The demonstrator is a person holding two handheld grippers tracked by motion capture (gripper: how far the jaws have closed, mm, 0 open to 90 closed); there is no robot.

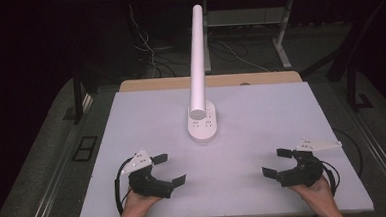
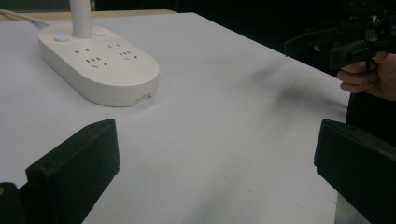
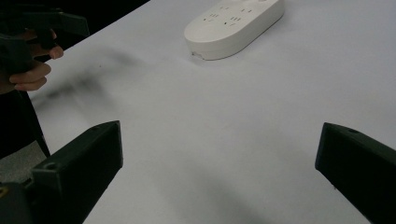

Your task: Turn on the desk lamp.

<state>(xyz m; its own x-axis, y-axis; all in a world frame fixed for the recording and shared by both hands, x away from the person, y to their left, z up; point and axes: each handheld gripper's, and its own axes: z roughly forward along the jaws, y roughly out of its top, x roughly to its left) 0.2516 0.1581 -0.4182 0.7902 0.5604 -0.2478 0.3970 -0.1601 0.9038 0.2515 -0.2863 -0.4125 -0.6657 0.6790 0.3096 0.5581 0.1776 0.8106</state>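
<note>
Here, the white power strip (image 1: 202,124) lies flat at the middle of the counter (image 1: 261,115), with a white tube (image 1: 197,63) standing on its far end. The left hand-held gripper (image 1: 170,169) rests near the counter's near-left edge, jaws spread wide with nothing between them. The right hand-held gripper (image 1: 275,162) sits at the near right, equally wide and empty. Both are well apart from the strip.
</note>
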